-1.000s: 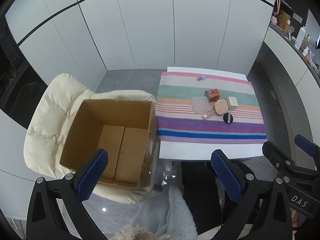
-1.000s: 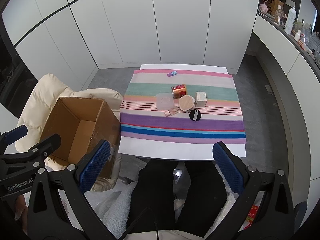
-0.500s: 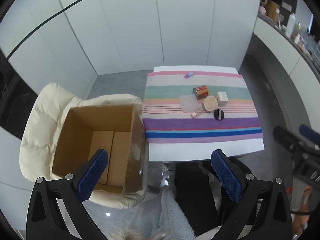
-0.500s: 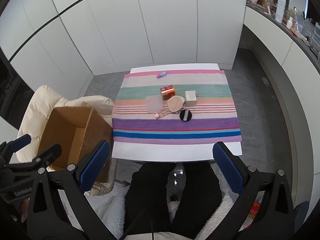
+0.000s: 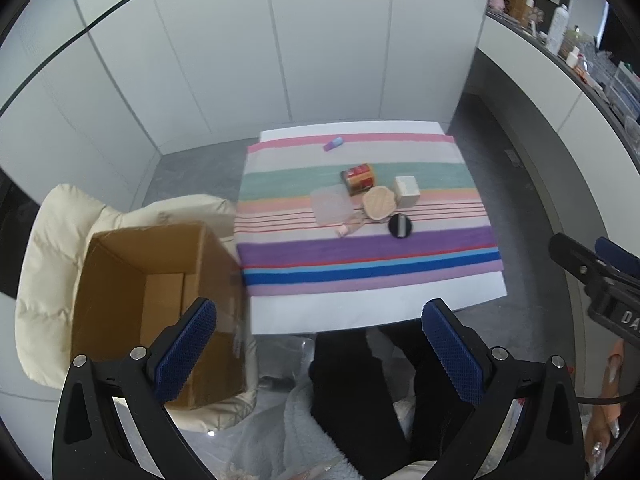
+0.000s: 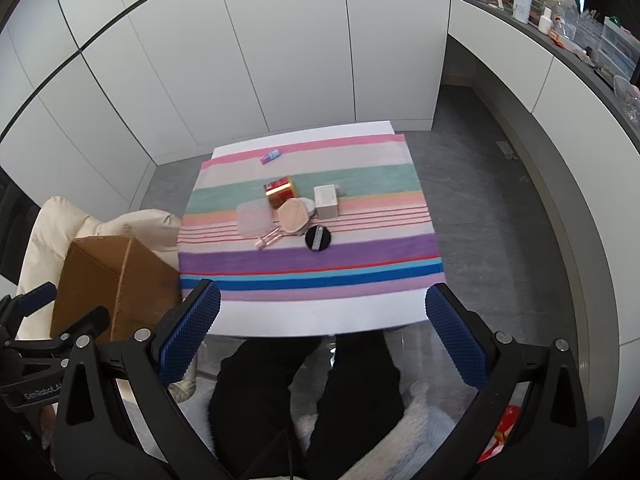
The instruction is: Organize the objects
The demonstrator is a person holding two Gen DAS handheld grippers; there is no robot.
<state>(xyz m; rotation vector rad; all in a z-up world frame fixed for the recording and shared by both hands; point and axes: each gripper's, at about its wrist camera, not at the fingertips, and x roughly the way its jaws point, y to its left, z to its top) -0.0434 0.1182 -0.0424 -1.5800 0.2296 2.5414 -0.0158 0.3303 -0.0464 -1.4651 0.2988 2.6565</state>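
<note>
A small cluster lies mid-cloth on the striped table: a red-gold can [image 5: 359, 178] [image 6: 281, 192], a clear lid [image 5: 331, 204] [image 6: 255, 219], a beige puff [image 5: 379, 203] [image 6: 293, 216], a white cube box [image 5: 406, 191] [image 6: 326, 201], a black round compact [image 5: 400, 225] [image 6: 318, 237], a pink tube [image 5: 343, 231] [image 6: 267, 239], and a purple tube [image 5: 333, 144] [image 6: 271, 156] near the far edge. An empty cardboard box [image 5: 152, 280] [image 6: 112, 276] rests on a cream chair. My left gripper [image 5: 320, 352] and right gripper [image 6: 324, 336] are open, held high above the near edge, holding nothing.
The white table [image 5: 360, 304] carries a striped cloth [image 5: 368, 248]. The cream padded chair [image 5: 52, 248] stands left of it. A person's dark-trousered legs [image 5: 360, 384] sit under the near edge. White cabinets stand behind; a cluttered counter [image 6: 560, 36] runs along the right.
Both grippers have swung rightward and moved closer to the table, which looks larger now. The box has slid toward the left of each view. Nothing on the cloth has moved.
</note>
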